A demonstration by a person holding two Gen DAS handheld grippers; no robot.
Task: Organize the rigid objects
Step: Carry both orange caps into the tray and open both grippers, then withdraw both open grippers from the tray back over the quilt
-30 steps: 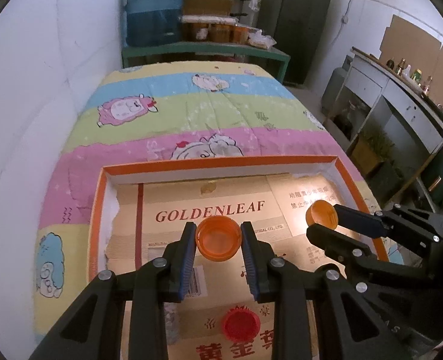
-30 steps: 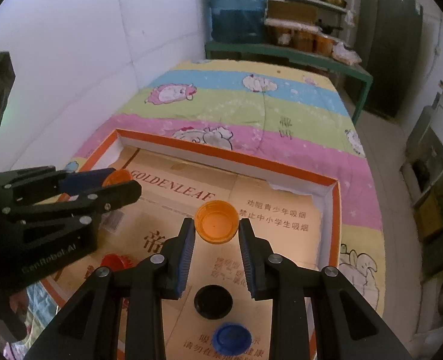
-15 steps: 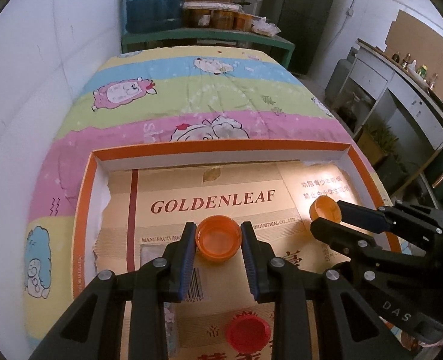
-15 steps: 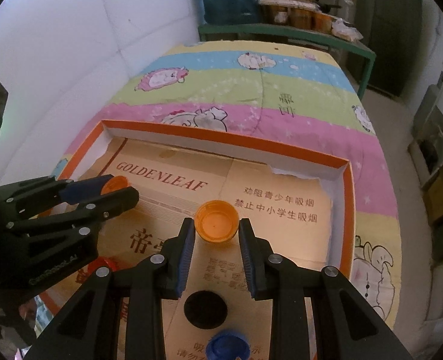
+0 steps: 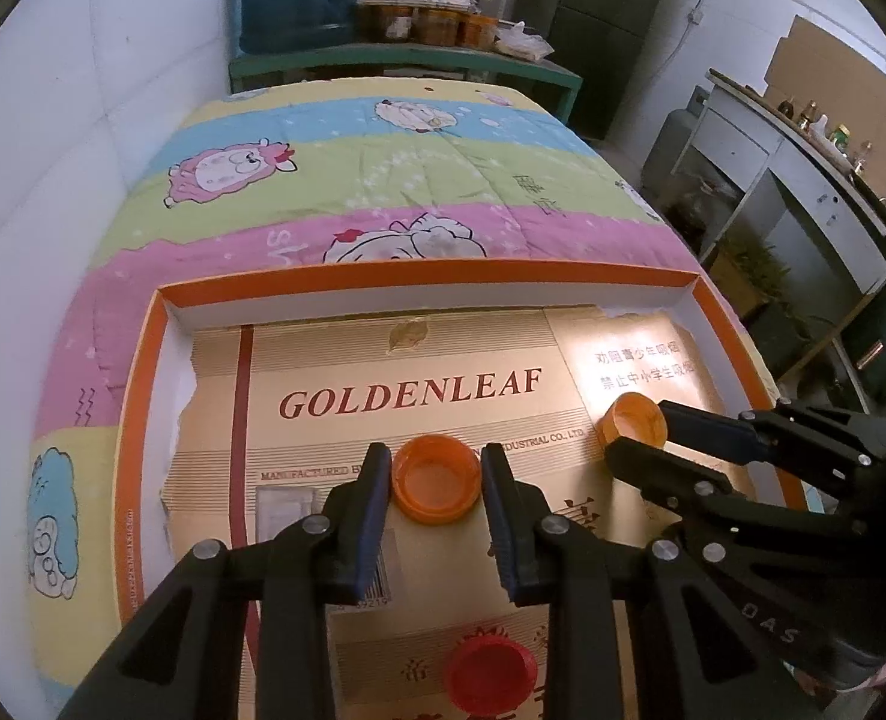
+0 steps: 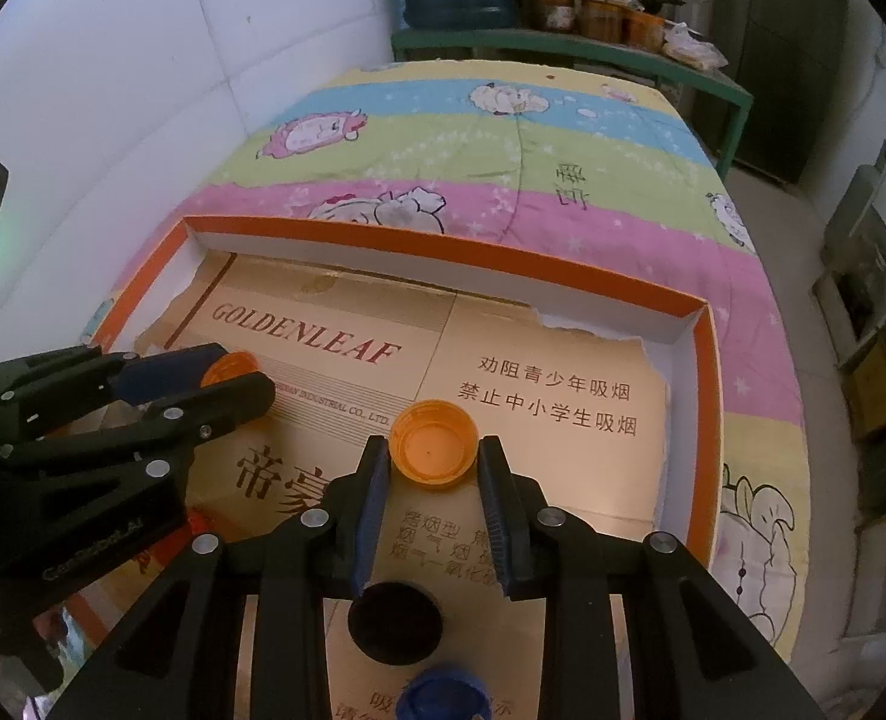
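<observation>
Each gripper holds an orange bottle cap, open side up, above a shallow orange-rimmed cardboard tray (image 5: 419,273) lined with gold GOLDENLEAF card. My left gripper (image 5: 437,483) is shut on one orange cap (image 5: 437,480); it also shows in the right wrist view (image 6: 227,372). My right gripper (image 6: 434,450) is shut on the other orange cap (image 6: 434,441), seen at the right in the left wrist view (image 5: 632,420). A red cap (image 5: 491,669), a black cap (image 6: 395,621) and a blue cap (image 6: 443,693) lie on the tray floor below the grippers.
The tray (image 6: 443,246) lies on a bed with a striped cartoon-sheep quilt (image 5: 383,180). A white wall (image 5: 53,150) runs along the left. A green shelf (image 5: 407,60) with a water jug stands behind the bed; cabinets (image 5: 803,180) stand at the right.
Both grippers have lifted and drawn back a little with their caps; the tray and its far rim sit lower and further in view. Grips are unchanged.
</observation>
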